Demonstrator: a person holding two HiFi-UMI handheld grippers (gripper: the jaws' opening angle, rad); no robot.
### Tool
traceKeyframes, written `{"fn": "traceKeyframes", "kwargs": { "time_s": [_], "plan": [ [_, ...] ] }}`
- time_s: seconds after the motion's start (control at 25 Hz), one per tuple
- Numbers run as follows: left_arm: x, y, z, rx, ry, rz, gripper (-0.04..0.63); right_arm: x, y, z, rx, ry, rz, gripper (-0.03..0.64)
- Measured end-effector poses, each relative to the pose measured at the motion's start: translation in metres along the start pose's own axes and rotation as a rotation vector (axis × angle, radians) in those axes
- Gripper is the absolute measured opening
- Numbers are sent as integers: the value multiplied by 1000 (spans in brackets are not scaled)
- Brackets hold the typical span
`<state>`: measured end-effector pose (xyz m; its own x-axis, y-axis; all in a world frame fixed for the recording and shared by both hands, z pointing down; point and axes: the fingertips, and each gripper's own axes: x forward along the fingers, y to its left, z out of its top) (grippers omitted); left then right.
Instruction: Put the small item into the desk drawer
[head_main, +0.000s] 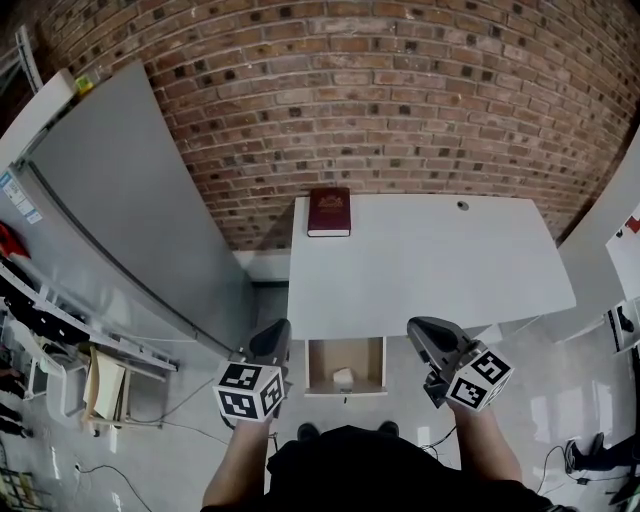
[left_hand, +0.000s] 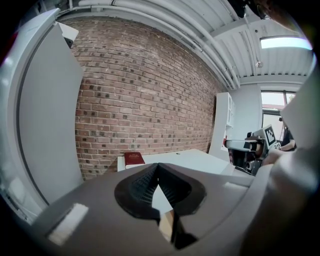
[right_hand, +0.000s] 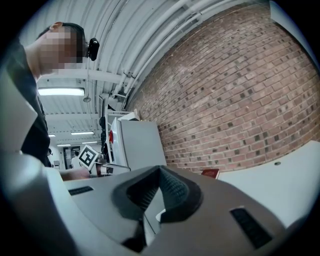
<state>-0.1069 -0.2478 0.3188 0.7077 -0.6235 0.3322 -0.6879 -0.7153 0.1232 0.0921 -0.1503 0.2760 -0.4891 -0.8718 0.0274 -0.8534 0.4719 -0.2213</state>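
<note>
The white desk (head_main: 430, 270) has its front drawer (head_main: 312, 366) pulled open, and a small pale item (head_main: 343, 378) lies on the drawer's wooden bottom. My left gripper (head_main: 274, 338) hangs just left of the drawer, shut and holding nothing. My right gripper (head_main: 422, 332) is just right of the drawer, also shut and holding nothing. In the left gripper view the jaws of the left gripper (left_hand: 158, 166) meet at their tips, and the right gripper (left_hand: 247, 151) shows at the right. In the right gripper view the ribbed pads of the right gripper (right_hand: 160, 169) touch each other.
A dark red book (head_main: 329, 211) lies at the desk's far left corner by the brick wall (head_main: 380, 110). A tall grey cabinet (head_main: 120, 220) stands left of the desk. A cable hole (head_main: 462, 205) is in the desktop. Shelves and clutter (head_main: 60, 340) stand at the far left.
</note>
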Motion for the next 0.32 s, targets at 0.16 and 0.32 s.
{"fn": "traceKeyframes", "kwargs": {
  "time_s": [0.16, 0.32],
  "plan": [
    [-1, -1, -4, -11, 7, -6, 12, 1, 2, -2, 1, 5, 6, 12],
    [-3, -4, -7, -21, 14, -16, 12, 1, 6, -3, 5, 8, 12, 12]
  ]
}}
